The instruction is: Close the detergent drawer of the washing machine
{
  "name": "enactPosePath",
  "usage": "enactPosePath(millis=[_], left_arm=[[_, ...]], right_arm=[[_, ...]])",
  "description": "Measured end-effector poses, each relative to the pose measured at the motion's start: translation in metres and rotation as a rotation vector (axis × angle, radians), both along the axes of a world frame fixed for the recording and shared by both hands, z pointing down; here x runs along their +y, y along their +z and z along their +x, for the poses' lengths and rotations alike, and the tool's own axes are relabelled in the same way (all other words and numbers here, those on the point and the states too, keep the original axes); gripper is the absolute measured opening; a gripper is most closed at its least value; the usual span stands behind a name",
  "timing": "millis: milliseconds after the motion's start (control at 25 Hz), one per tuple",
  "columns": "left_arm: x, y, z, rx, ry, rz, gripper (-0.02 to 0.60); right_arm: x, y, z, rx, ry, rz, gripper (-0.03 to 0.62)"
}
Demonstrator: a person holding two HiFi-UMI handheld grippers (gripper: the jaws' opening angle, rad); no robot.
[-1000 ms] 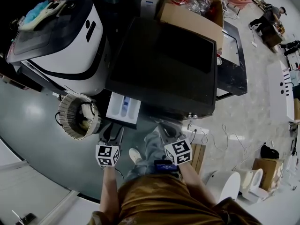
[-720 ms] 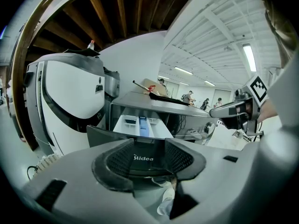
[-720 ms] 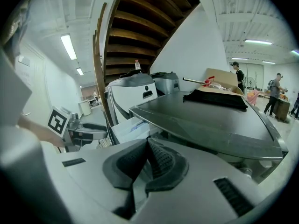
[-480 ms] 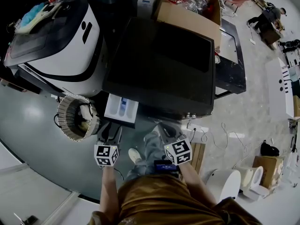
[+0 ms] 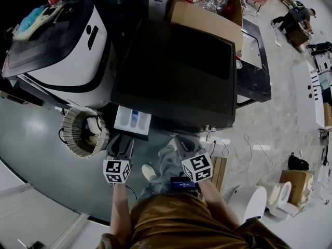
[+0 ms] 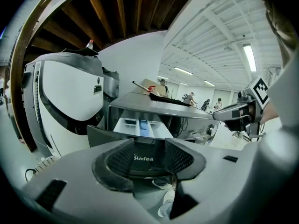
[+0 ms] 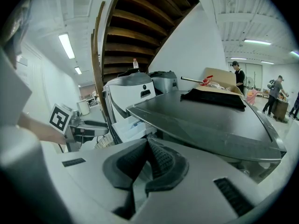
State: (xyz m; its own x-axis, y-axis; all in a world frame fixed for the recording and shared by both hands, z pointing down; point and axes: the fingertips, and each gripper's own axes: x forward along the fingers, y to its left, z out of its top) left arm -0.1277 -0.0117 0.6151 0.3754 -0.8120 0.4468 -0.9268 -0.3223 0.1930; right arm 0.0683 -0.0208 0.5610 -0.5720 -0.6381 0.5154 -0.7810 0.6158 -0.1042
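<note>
Our left tongs (image 6: 145, 157) gape wide, the pulled-out detergent drawer (image 6: 140, 126) just ahead of them; right tongs (image 7: 145, 146) pinched together, empty. We judge it light, stiff, sliding: push its front squarely

Left claw (image 6: 147, 157) points forward, jaws apart; right claw (image 7: 145, 164) pinched closed, empty

Charcoal black across the washing machine (image 5: 176, 71) top. White with a blue insert inside the detergent drawer (image 5: 132, 119), dark front with white lettering. Black-and-white square markers on the cubes of the left gripper (image 5: 121, 145) and right gripper (image 5: 185, 145); grey shells, black ribbed pads (image 6: 117, 160). White with black bands on the neighbouring machine (image 5: 62, 51). Brown on the cardboard box (image 5: 207, 17).
</note>
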Motion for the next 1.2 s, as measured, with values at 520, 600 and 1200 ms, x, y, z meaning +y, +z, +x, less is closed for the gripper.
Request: enactPosePath(millis=[520,600,1200], left_arm=[[-0.017,-0.002,0.003,0.009,-0.004,0.002,0.212],[-0.019,-0.002,0.004,0.014,-0.003,0.005,0.212],[-0.036,-0.001,0.006,0.020,0.000,0.013,0.212]], right_arm=[[-0.009,0.002,0.008,0.015,0.010,-0.008,0.012],[-0.010,0.004,0.009,0.022,0.010,-0.011,0.012],[-0.020,0.012,0.015,0.027,0.013,-0.030,0.012]])
